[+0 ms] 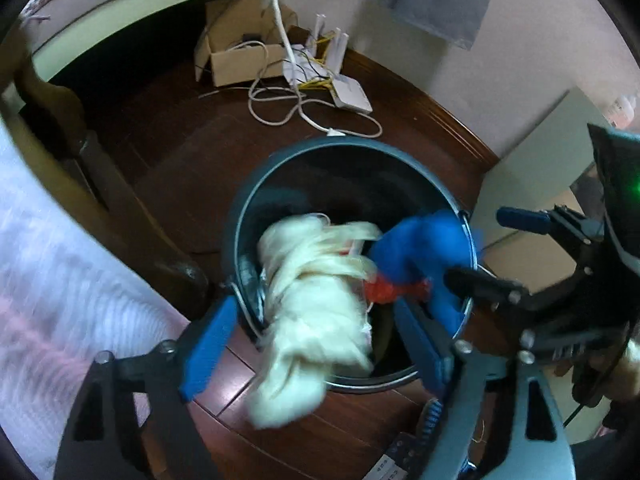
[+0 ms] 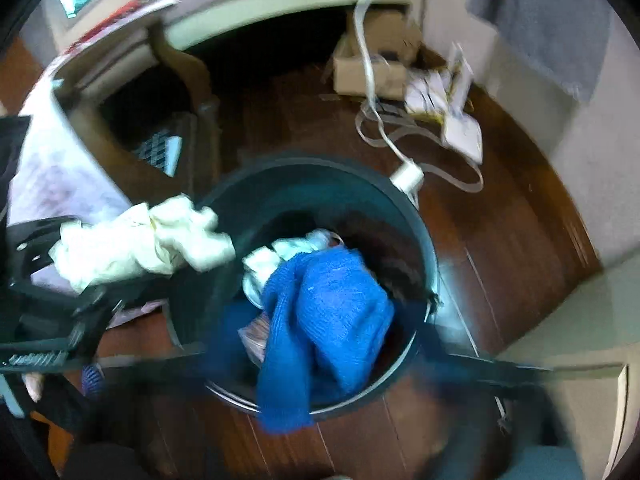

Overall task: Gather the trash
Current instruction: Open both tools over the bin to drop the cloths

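Both my claws gape over the bin at frame centre, dropping white wad and blue cloth. Both look released, though blurred. Next: fetch more trash.

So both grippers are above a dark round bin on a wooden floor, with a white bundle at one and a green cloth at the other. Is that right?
Not quite: the cloth is blue, not green, as the right wrist view shows it draped over the rim of the bin. The rest holds: the white bundle lies between the open fingers of the left gripper, above the wooden floor.
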`<action>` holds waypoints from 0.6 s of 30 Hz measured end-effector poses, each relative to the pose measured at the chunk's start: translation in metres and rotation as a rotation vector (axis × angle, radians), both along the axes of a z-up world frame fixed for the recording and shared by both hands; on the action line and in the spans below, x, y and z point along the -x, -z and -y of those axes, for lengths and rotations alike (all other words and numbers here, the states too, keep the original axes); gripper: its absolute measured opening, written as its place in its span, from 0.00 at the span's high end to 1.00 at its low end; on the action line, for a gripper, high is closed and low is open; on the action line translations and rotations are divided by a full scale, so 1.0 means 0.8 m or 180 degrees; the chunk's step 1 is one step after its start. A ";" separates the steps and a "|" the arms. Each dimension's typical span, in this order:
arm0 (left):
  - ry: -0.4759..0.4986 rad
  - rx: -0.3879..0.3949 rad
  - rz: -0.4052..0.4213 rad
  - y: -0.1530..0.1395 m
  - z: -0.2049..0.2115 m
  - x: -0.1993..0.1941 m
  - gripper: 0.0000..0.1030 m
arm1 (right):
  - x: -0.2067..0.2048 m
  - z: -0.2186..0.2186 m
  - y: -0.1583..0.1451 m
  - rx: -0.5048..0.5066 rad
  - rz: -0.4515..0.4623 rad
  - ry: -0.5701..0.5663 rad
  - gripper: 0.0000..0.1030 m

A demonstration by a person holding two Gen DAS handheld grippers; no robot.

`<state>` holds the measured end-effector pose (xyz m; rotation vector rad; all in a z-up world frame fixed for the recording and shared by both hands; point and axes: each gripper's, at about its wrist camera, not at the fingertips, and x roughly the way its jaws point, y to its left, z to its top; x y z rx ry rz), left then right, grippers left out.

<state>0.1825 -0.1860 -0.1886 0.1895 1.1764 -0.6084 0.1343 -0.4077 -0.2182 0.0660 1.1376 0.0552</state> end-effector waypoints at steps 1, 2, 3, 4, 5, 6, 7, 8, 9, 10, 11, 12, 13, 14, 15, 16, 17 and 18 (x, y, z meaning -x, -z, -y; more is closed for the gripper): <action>-0.0010 -0.0056 0.0038 0.001 -0.002 0.003 0.14 | 0.002 0.006 0.001 0.0019 -0.0005 0.0055 0.00; -0.0055 -0.0111 0.0106 0.000 -0.007 0.008 0.11 | 0.004 0.012 0.000 0.0023 0.0011 0.0100 0.00; -0.0078 -0.0109 0.0133 0.000 -0.011 0.009 0.10 | 0.007 0.016 0.000 0.0022 0.0026 0.0142 0.00; -0.0125 -0.0125 0.0149 -0.001 -0.017 0.013 0.10 | 0.010 0.020 0.000 0.0044 0.0019 0.0195 0.00; -0.0175 -0.0142 0.0176 -0.002 -0.023 0.016 0.10 | 0.010 0.023 0.000 0.0062 0.0019 0.0230 0.00; -0.0219 -0.0150 0.0217 -0.004 -0.029 0.018 0.10 | 0.011 0.023 -0.003 0.0073 0.0052 0.0250 0.00; -0.0273 -0.0154 0.0260 -0.007 -0.036 0.021 0.10 | 0.015 0.022 -0.007 0.0091 0.0101 0.0257 0.00; -0.0312 -0.0150 0.0280 -0.008 -0.041 0.021 0.09 | 0.017 0.020 -0.010 0.0118 0.0115 0.0253 0.00; -0.0363 -0.0146 0.0289 -0.010 -0.048 0.023 0.09 | 0.018 0.017 -0.012 0.0152 0.0117 0.0242 0.00; -0.0397 -0.0136 0.0285 -0.011 -0.052 0.022 0.09 | 0.021 0.013 -0.016 0.0162 0.0133 0.0219 0.00; -0.0429 -0.0122 0.0293 -0.014 -0.058 0.025 0.09 | 0.022 0.010 -0.018 0.0167 0.0151 0.0210 0.00; -0.0438 -0.0129 0.0303 -0.013 -0.061 0.022 0.09 | 0.024 0.006 -0.020 0.0179 0.0164 0.0211 0.00; -0.0449 -0.0135 0.0321 -0.015 -0.064 0.023 0.09 | 0.026 0.002 -0.023 0.0189 0.0166 0.0224 0.00; -0.0453 -0.0128 0.0334 -0.019 -0.069 0.027 0.09 | 0.027 -0.001 -0.026 0.0173 0.0178 0.0227 0.00; -0.0457 -0.0122 0.0343 -0.021 -0.070 0.027 0.09 | 0.030 -0.005 -0.030 0.0158 0.0204 0.0227 0.00; -0.0469 -0.0119 0.0370 -0.026 -0.073 0.030 0.09 | 0.031 -0.010 -0.033 0.0166 0.0217 0.0228 0.00; -0.0473 -0.0117 0.0392 -0.029 -0.074 0.031 0.09 | 0.033 -0.016 -0.037 0.0173 0.0223 0.0222 0.00; -0.0474 -0.0103 0.0414 -0.034 -0.076 0.035 0.09 | 0.036 -0.022 -0.041 0.0166 0.0233 0.0208 0.00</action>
